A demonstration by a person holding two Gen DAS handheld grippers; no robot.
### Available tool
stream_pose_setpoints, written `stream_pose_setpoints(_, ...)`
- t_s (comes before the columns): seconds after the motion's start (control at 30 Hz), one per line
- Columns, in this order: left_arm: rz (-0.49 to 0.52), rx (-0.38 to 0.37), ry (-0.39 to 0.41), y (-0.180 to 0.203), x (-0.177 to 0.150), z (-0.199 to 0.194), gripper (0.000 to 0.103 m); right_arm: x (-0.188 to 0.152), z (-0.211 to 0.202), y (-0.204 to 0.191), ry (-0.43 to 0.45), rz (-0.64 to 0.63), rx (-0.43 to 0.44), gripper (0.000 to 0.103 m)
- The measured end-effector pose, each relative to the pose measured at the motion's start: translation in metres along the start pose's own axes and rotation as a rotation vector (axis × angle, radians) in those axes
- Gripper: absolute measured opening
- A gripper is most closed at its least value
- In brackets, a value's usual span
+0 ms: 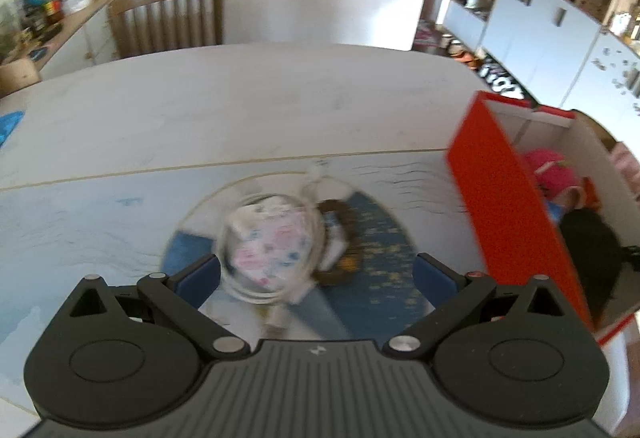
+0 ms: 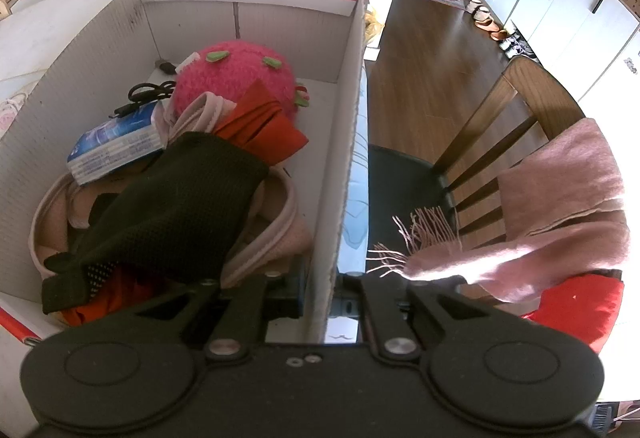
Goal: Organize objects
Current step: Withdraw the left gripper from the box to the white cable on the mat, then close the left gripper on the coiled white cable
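Observation:
In the left wrist view my left gripper (image 1: 316, 278) is open wide above the table mat (image 1: 100, 222). Between its blue pads (image 1: 198, 278), nearer the left one, lies a blurred bundle: a clear packet with pink and blue print (image 1: 268, 250) ringed by a coiled white cable. Neither pad touches it. A brown ring (image 1: 344, 234) lies just right of it. The red and white cardboard box (image 1: 504, 206) stands to the right. In the right wrist view my right gripper (image 2: 320, 298) is shut on the box's right wall (image 2: 348, 142).
Inside the box lie a pink knitted hat (image 2: 236, 78), a dark knitted cloth (image 2: 172, 206), a blue tissue pack (image 2: 116, 142), a black cable and red cloth. A chair (image 2: 512, 110) with a pink scarf (image 2: 560, 206) stands right of the table. Another chair (image 1: 168, 14) is at the far side.

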State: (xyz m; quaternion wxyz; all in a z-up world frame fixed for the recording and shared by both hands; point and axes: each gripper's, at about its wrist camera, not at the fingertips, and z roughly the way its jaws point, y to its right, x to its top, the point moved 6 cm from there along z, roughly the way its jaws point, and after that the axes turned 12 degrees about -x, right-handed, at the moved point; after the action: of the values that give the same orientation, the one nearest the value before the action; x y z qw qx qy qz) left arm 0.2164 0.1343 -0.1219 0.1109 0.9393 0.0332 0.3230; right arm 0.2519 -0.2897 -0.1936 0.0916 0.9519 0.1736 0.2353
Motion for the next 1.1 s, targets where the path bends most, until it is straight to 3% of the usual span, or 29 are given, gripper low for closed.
stream_pose_setpoints(0.27, 0.048, 0.04, -0.042, -0.017, -0.013, 0.018, 0.103, -0.001, 0.001, 0.001, -0.002, 0.0, -0.002, 0.008)
stream_pose_setpoints(0.53, 0.087, 0.05, -0.017, -0.01, -0.005, 0.033, 0.101, -0.002, 0.001, 0.001, -0.006, -0.003, -0.005, 0.009)
stream_pose_setpoints(0.6, 0.099, 0.044, -0.014, -0.007, -0.002, 0.037, 0.091, -0.003, 0.002, 0.002, -0.008, -0.002, -0.005, 0.009)
stream_pose_setpoints(0.67, 0.113, 0.037, -0.022, -0.003, 0.0, 0.041, 0.069, -0.003, 0.001, 0.002, -0.008, -0.002, -0.005, 0.009)
stream_pose_setpoints(0.8, 0.142, 0.02, -0.042, 0.006, 0.0, 0.052, 0.059, -0.002, 0.002, 0.002, -0.01, -0.002, -0.005, 0.009)
stream_pose_setpoints(0.97, 0.142, -0.01, -0.089, 0.009, -0.001, 0.068, 0.037, -0.005, 0.004, 0.005, -0.012, -0.004, -0.004, 0.009)
stream_pose_setpoints(1.1, 0.112, -0.002, -0.109, 0.003, -0.002, 0.078, 0.036, -0.006, 0.005, 0.005, -0.012, -0.004, -0.003, 0.009)
